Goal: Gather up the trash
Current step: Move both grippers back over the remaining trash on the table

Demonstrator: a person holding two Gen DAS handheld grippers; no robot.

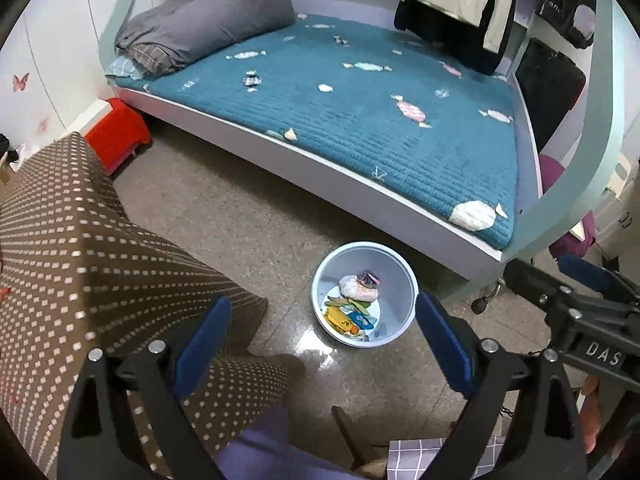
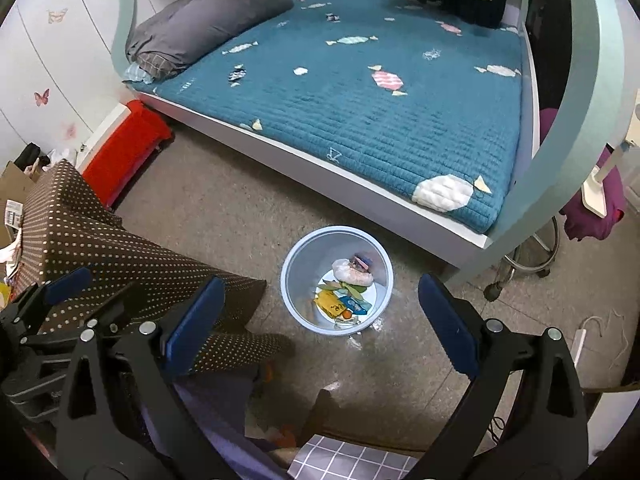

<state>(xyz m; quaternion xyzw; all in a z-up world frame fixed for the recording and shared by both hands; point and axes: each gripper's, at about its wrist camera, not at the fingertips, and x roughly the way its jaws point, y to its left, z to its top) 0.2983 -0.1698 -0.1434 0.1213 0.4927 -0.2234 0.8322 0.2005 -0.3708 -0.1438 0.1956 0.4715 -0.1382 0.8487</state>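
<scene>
A light blue trash bin (image 1: 400, 276) stands on the floor beside the bed; it also shows in the right wrist view (image 2: 298, 264). Inside it lie several pieces of trash (image 1: 354, 304) (image 2: 348, 288): a crumpled white wrapper, yellow and blue packets, green scraps. My left gripper (image 1: 324, 344) is open and empty, held high above the floor, left of and nearer than the bin. My right gripper (image 2: 320, 328) is open and empty, above the bin's near side. The right gripper also appears at the right edge of the left wrist view (image 1: 580, 300).
A bed with a teal quilted cover (image 1: 360, 112) (image 2: 360, 100) and a grey rolled duvet (image 1: 208, 28) fills the back. A brown polka-dot cloth (image 1: 80, 260) (image 2: 100, 240) covers furniture at left. A red box (image 1: 116, 132) sits by the wall. A stool with a purple seat (image 2: 592, 200) stands at right.
</scene>
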